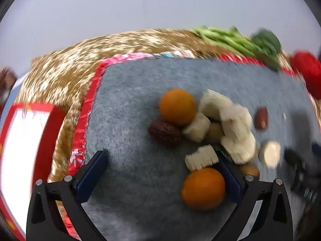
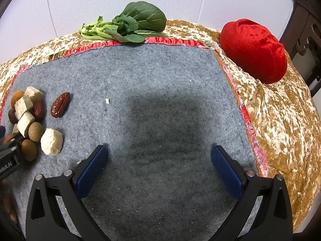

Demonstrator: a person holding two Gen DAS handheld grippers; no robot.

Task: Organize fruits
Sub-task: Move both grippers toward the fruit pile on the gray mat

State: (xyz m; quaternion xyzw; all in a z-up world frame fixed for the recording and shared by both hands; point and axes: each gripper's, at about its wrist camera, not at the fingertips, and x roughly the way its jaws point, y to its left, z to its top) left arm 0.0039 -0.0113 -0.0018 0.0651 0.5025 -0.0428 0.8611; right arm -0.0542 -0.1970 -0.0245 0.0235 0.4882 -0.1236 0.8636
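Note:
In the left wrist view a pile of fruit lies on a grey felt mat (image 1: 130, 104): two oranges (image 1: 177, 106) (image 1: 203, 187), a dark red date (image 1: 163, 132), a second date (image 1: 261, 118), several pale chunks (image 1: 236, 124) and brown longans (image 1: 249, 169). My left gripper (image 1: 162, 172) is open; the near orange lies between its fingers, against the right one. My right gripper (image 2: 159, 168) is open and empty over bare mat (image 2: 160, 80). The pile (image 2: 30, 118) shows at the left of the right wrist view, with a separate date (image 2: 60, 104).
Leafy greens (image 2: 128, 26) lie at the mat's far edge. A red velvet cushion (image 2: 253, 50) sits at the far right on the gold cloth (image 2: 280, 110). A red-rimmed white tray (image 1: 24, 144) stands left of the mat. The left gripper's tip (image 2: 8, 158) shows beside the pile.

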